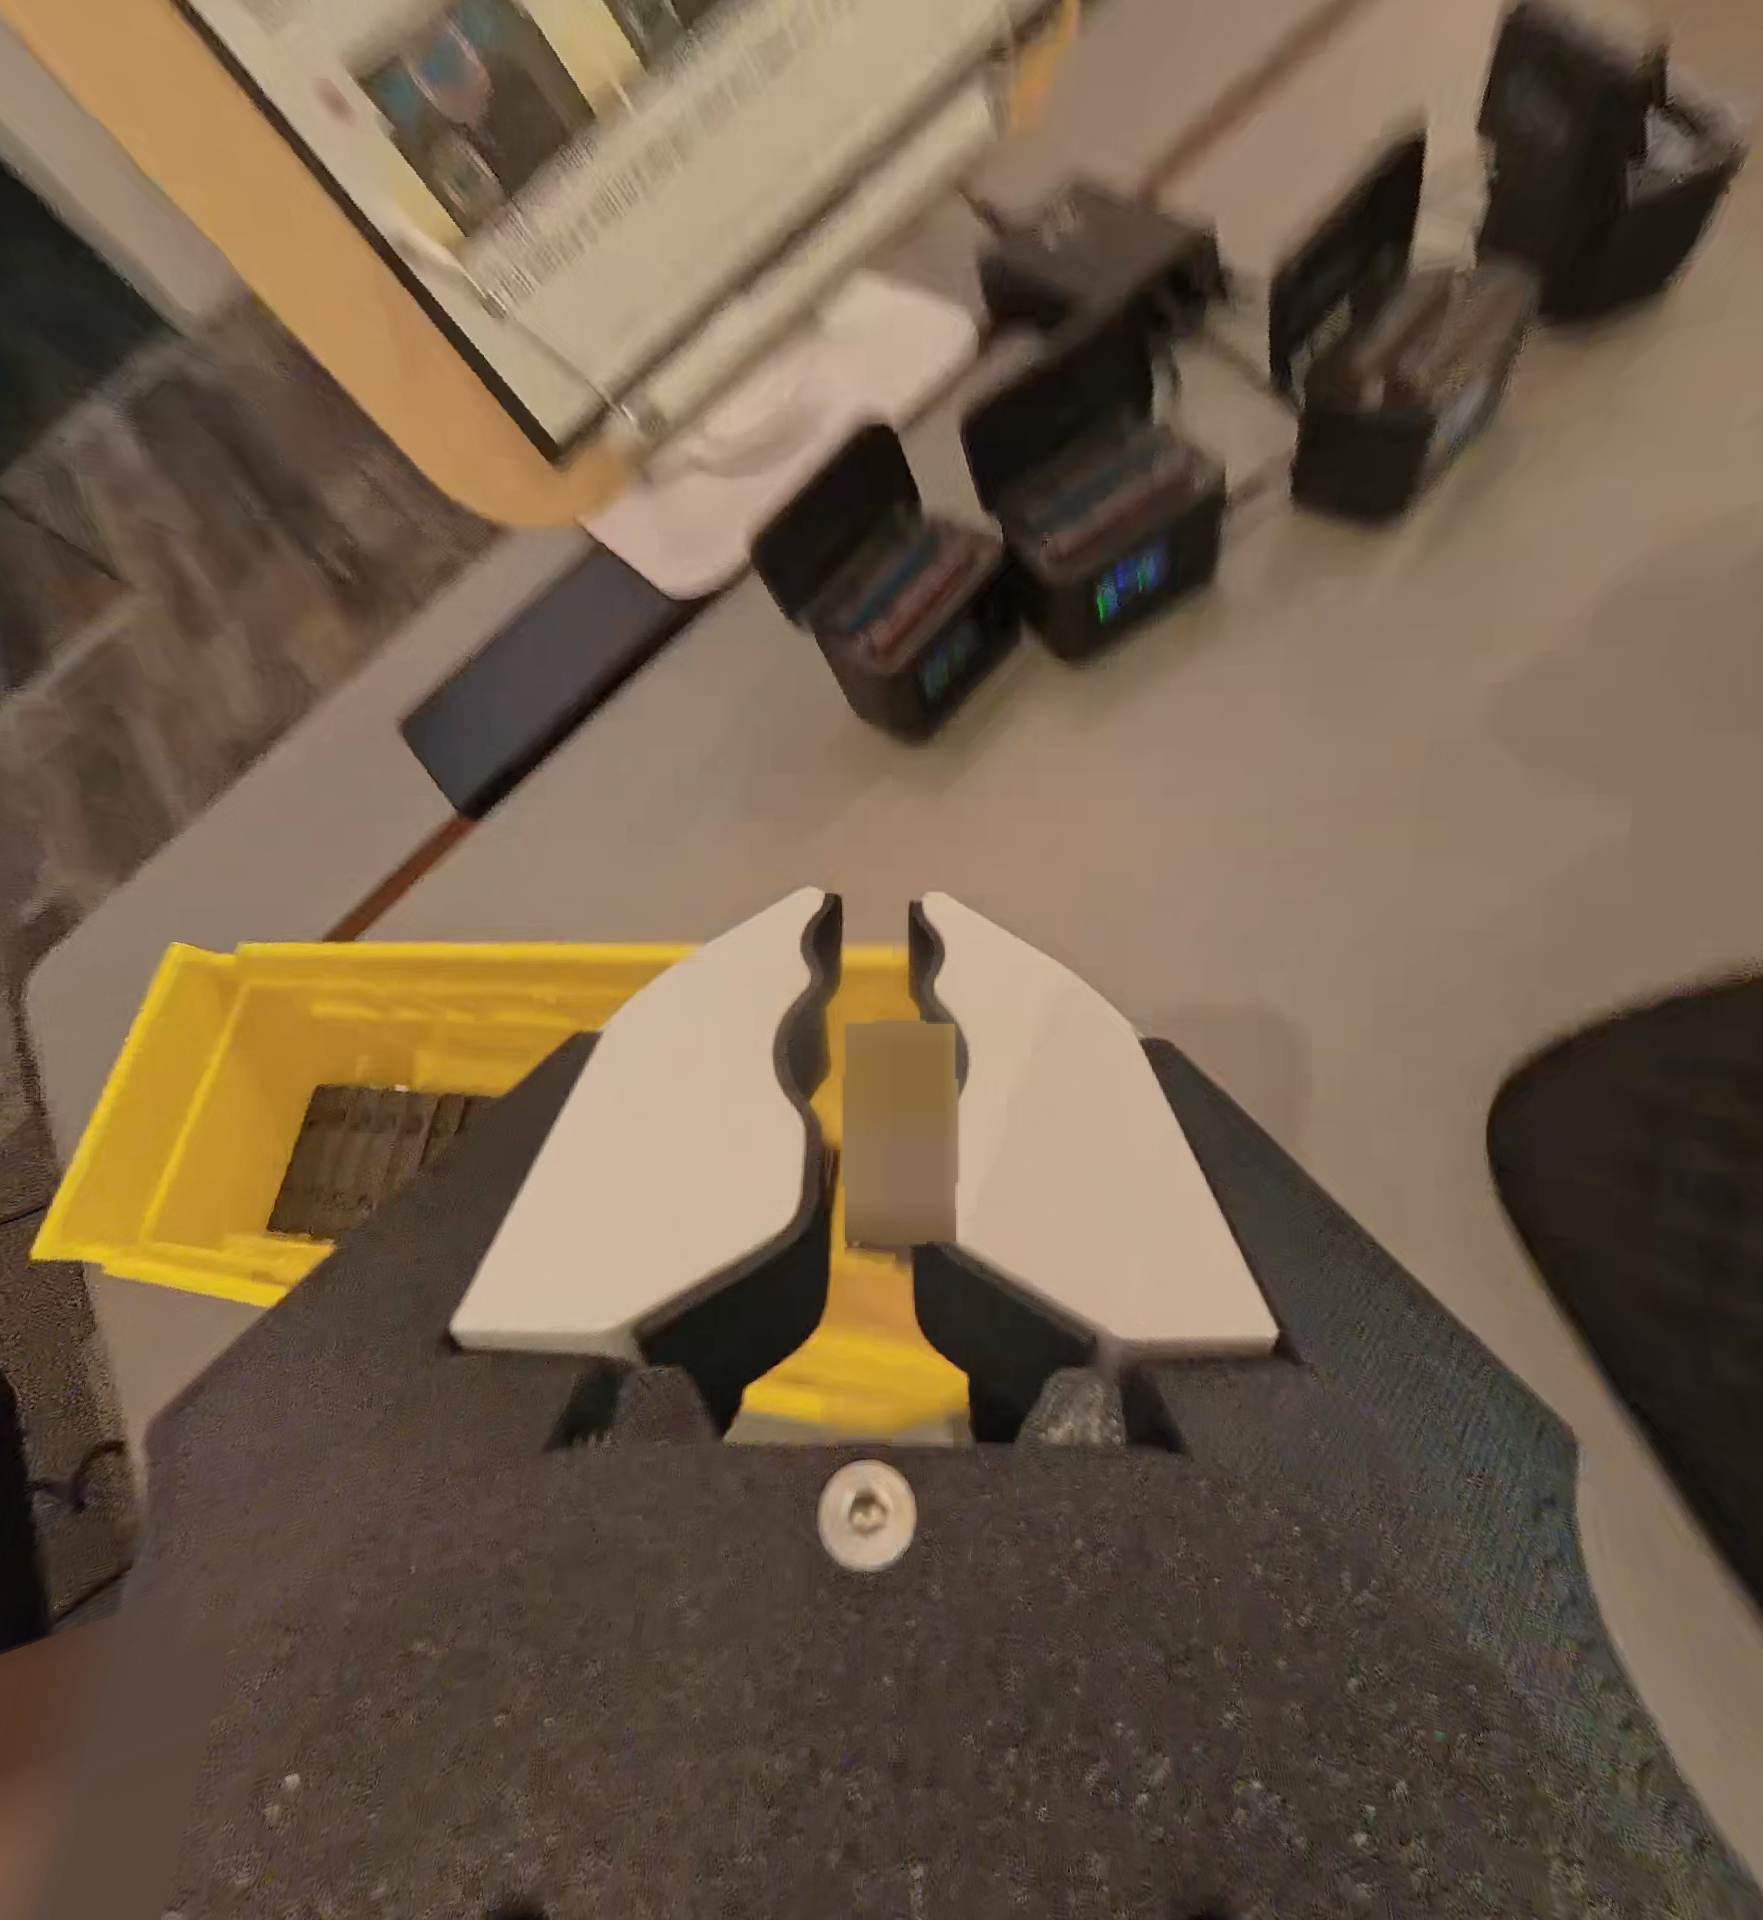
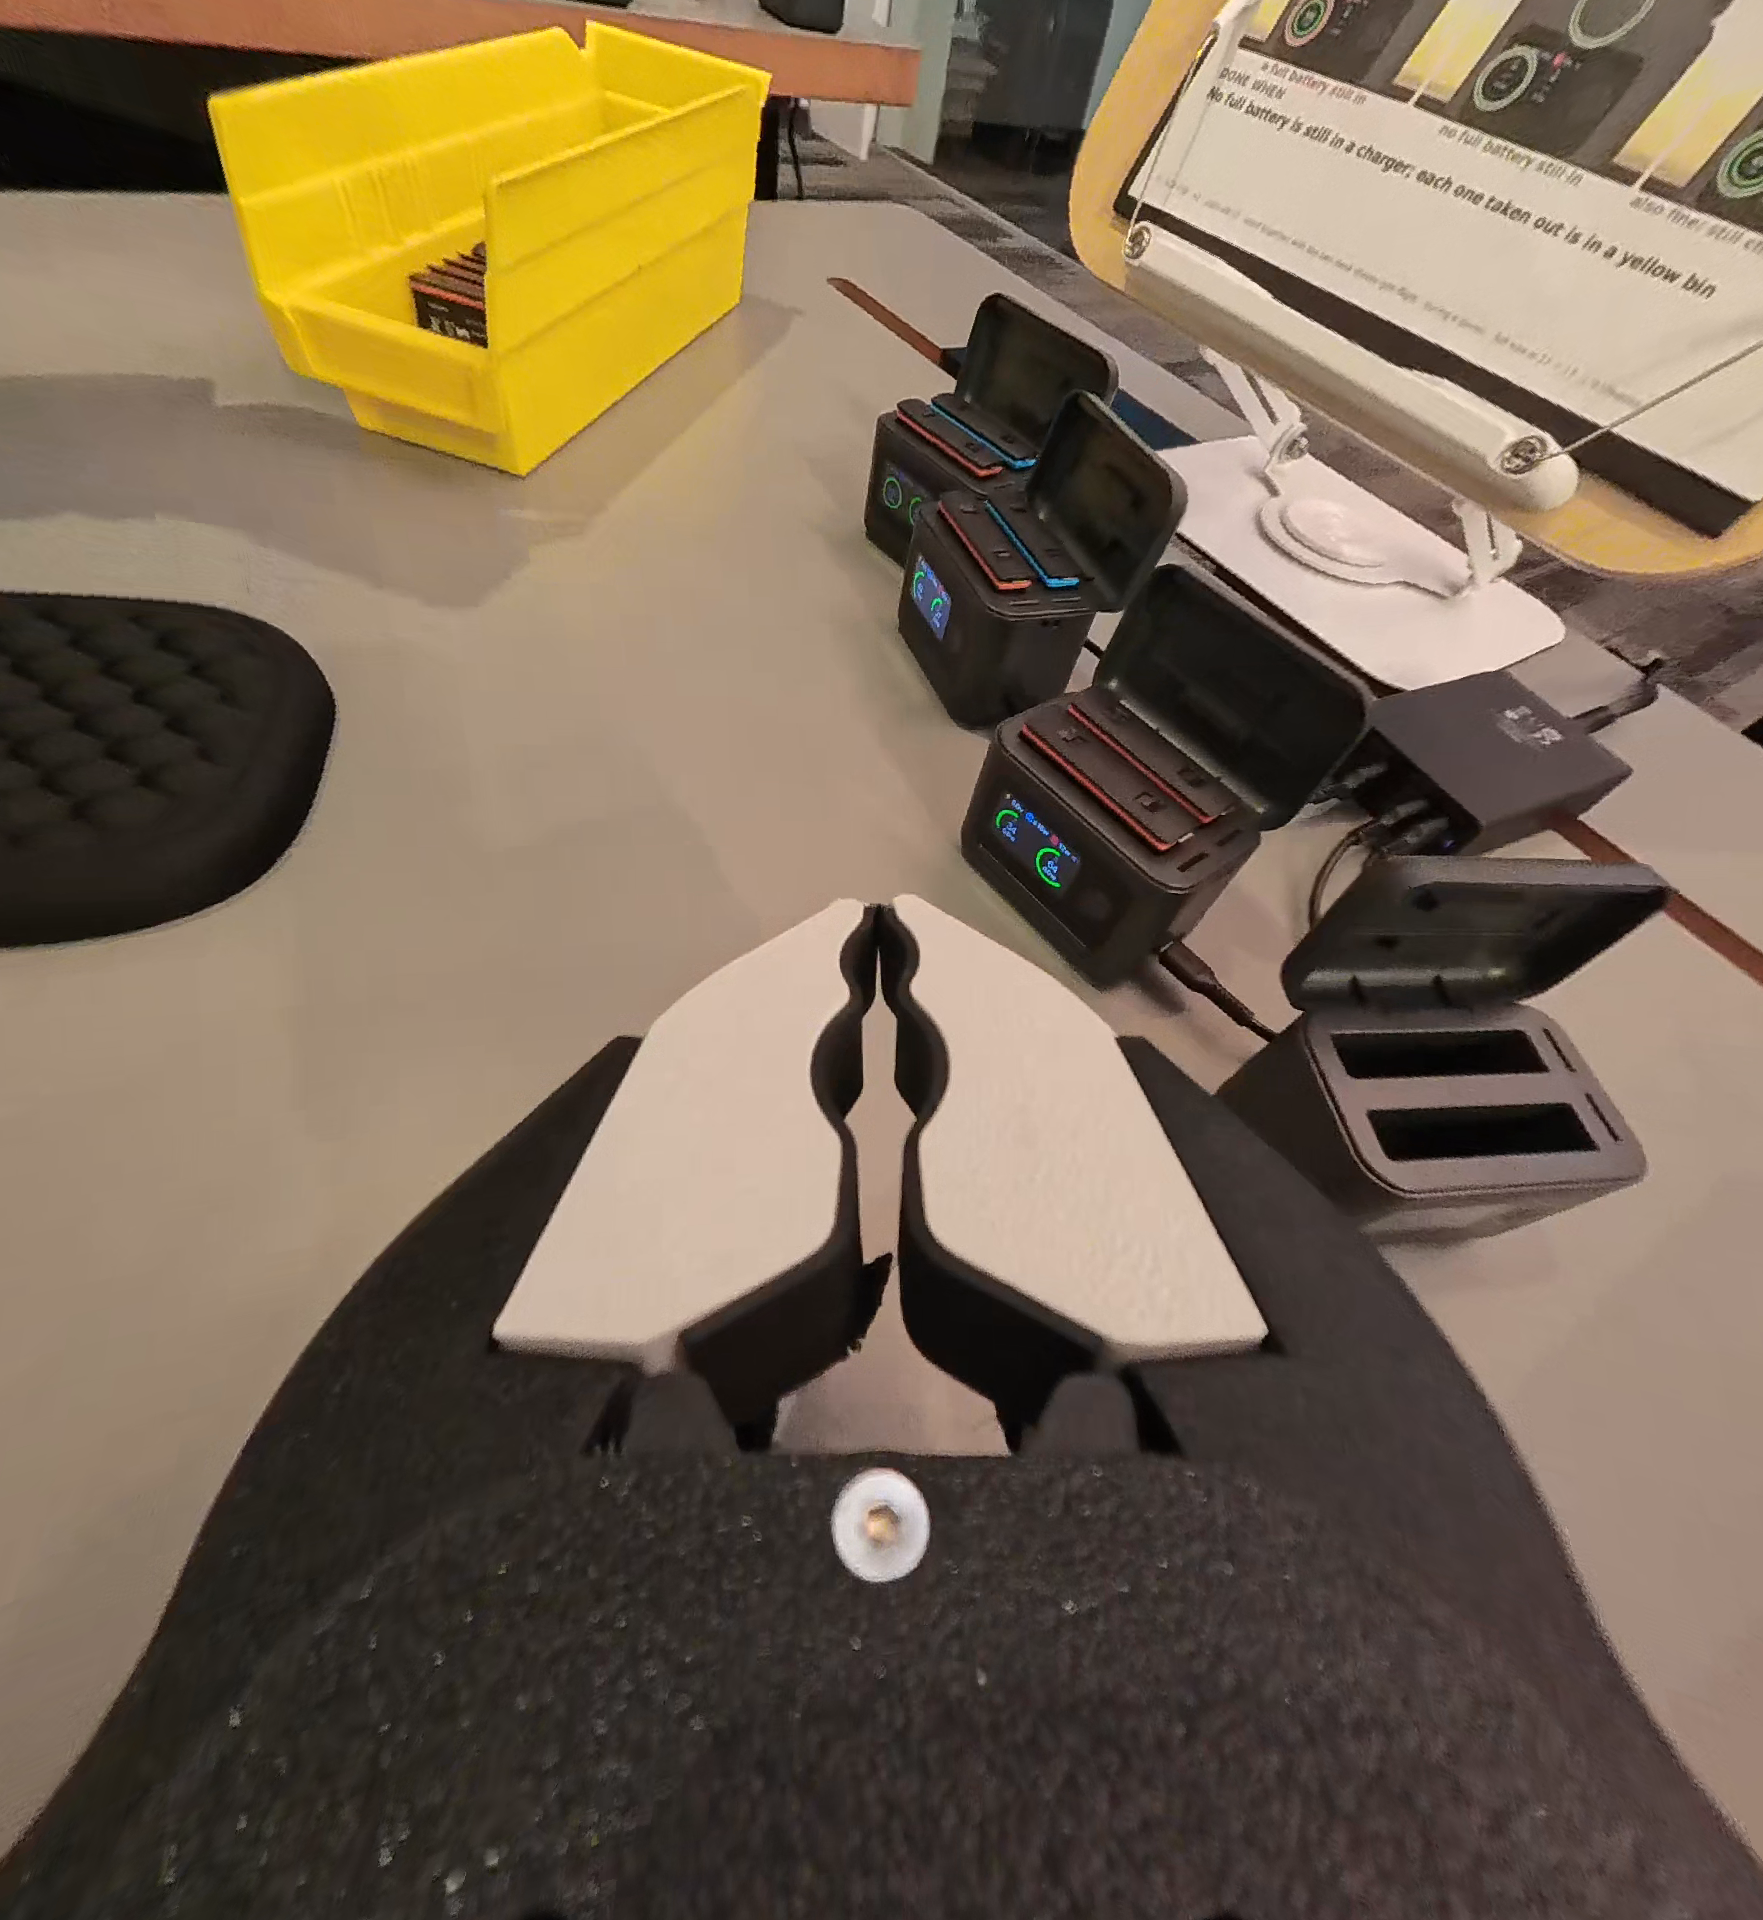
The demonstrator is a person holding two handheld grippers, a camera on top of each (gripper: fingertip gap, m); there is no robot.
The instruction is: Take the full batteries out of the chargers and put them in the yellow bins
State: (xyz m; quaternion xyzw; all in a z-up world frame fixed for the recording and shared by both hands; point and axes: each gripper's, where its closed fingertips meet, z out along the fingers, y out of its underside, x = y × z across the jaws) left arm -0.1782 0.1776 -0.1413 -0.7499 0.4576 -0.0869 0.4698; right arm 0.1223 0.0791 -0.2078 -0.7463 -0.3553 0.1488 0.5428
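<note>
In the left wrist view my left gripper hangs over the yellow bin, which holds several dark batteries. Its jaws stand a narrow gap apart around a flat thing that looks like a battery; a mosaic patch covers it. Several black chargers stand blurred farther back. In the right wrist view my right gripper is shut and empty above the table. To its right stand three chargers with batteries, the nearest with a lit screen, and an empty open charger. The yellow bin stands far left.
A black padded mat lies on the grey table at the left. A black power hub with cables sits behind the chargers. An instruction board on a white stand stands at the table's far right edge. One gripper's finger ends stand about 35 centimeters off the other's.
</note>
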